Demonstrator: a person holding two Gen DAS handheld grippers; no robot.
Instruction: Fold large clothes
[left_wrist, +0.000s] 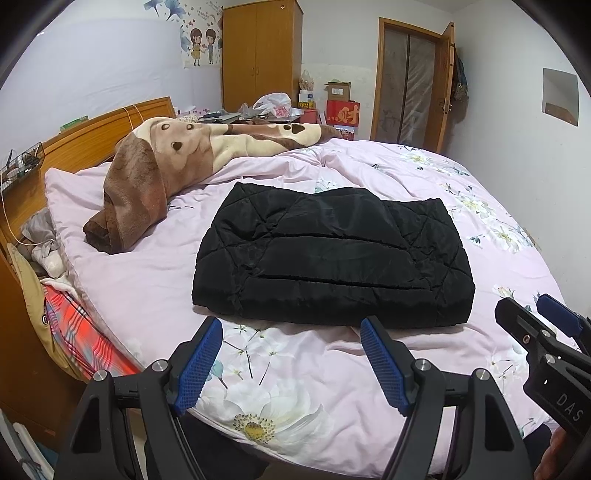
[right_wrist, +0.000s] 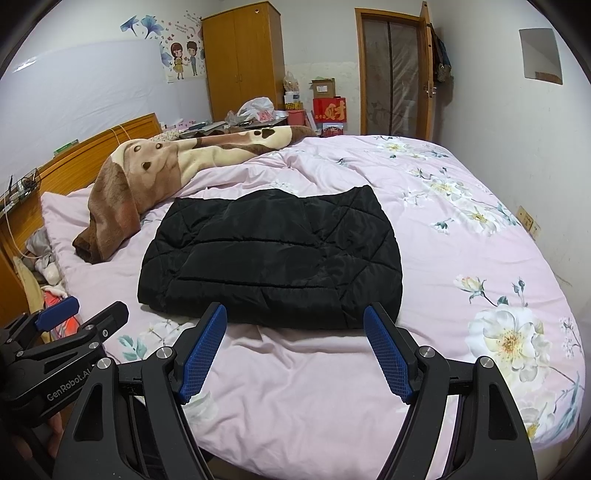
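On the pink flowered quilt (left_wrist: 147, 295) the black quilted jacket (left_wrist: 332, 258) lies folded into a thick block, with bare quilt all around it, a brown puppy blanket (left_wrist: 147, 177) near its far left corner, and lots of open bed to its right. The right wrist view shows the bed's right edge beside the white wall (right_wrist: 517, 147), while the left wrist view shows a red plaid cloth (left_wrist: 81, 332) down past the left edge. Both the left gripper (left_wrist: 291, 354) and right gripper (right_wrist: 295, 343) hang just in front of the jacket's near edge with jaws wide apart, holding nothing and not touching it.
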